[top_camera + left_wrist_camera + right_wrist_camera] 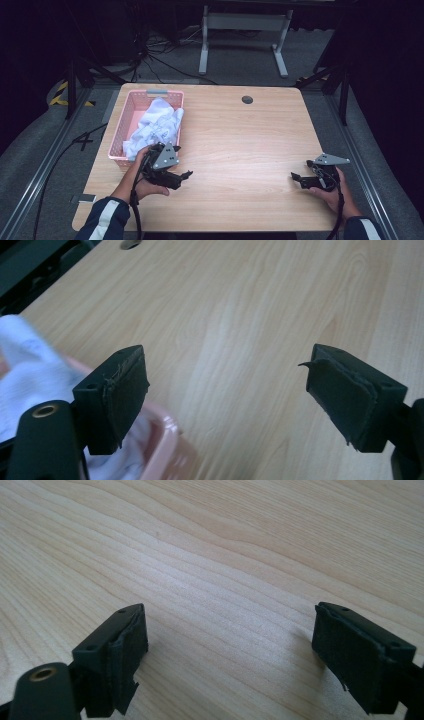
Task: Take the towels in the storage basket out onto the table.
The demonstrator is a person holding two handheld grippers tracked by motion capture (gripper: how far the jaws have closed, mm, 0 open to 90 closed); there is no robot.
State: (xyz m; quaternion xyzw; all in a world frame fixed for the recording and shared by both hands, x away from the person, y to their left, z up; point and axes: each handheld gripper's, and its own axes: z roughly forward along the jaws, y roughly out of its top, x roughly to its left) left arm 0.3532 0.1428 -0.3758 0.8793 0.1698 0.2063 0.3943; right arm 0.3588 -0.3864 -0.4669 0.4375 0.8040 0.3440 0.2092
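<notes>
The left gripper (186, 175) hangs with its jaws wide apart and nothing between them, just off the near right corner of a pink basket (126, 112) on the pale wooden bench (240, 145), as the high view shows. A crumpled white cloth (155, 125) lies heaped inside that basket, its near end spilling onto the near rim beside the person's left hand (150, 182). The right gripper (296, 177) sits well apart at the bench's right side, jaws likewise spread and empty.

In the left gripper view, the gripper (227, 390) frames bare bench (240, 315) between its black pads, with the basket's pink corner (167, 440) and a fold of the cloth (25, 375) low at the left, close by the left pad. The likely trouble lies here: the cloth bulges over the rim, so a careless pass of that pad could snag a fold and drag it out, or knock the light basket askew.

In the right gripper view, the gripper (230, 645) looks across plain wood grain (225, 555), jaws parted, nothing near. Little threatens on this side, though a trailing cable could catch on the bench edge if the hand swings wide.
</notes>
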